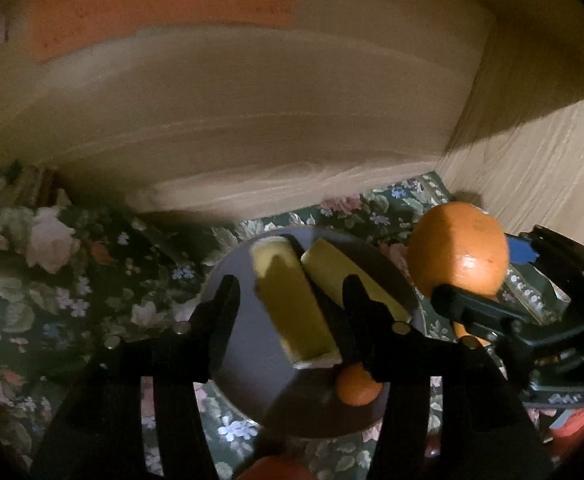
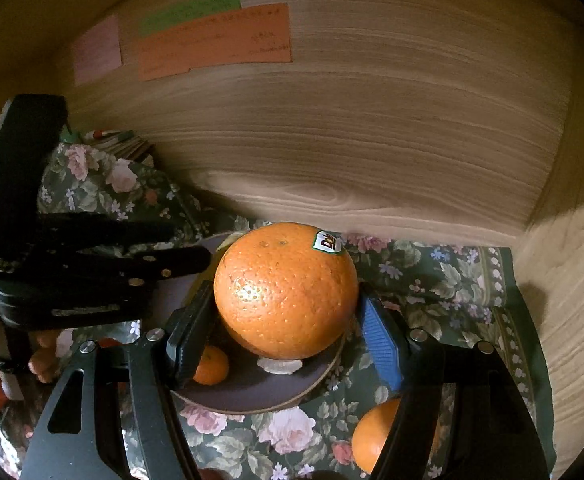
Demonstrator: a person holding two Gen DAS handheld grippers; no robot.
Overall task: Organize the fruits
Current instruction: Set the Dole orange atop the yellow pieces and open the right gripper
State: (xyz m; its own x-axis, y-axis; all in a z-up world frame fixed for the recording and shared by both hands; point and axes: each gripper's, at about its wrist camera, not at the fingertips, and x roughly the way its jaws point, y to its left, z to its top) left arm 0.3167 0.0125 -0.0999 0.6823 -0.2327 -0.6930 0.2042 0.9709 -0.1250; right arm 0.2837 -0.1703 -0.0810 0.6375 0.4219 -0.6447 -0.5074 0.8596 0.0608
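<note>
Floral cloth (image 2: 431,280) bears one plate (image 2: 252,392); right tool (image 2: 284,320) grips one orange (image 2: 284,288), left tool (image 1: 288,300) gapes empty.

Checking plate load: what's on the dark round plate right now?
On the plate: two yellow banana pieces and a small mandarin. The right gripper holds a stickered orange over it, hiding the plate surface beneath.

A dark green cloth (image 2: 443,280) printed with pink and white roses covers the table. On it sits a dull purple-grey plate (image 2: 252,392) – two pale yellow pieces (image 1: 292,300) and a small orange fruit (image 1: 357,388) on it. The big orange (image 2: 286,290) carries a green-edged sticker (image 2: 327,243); orange, green and pink notes (image 2: 212,40) hang on the wood-grain wall (image 2: 371,140).
</note>
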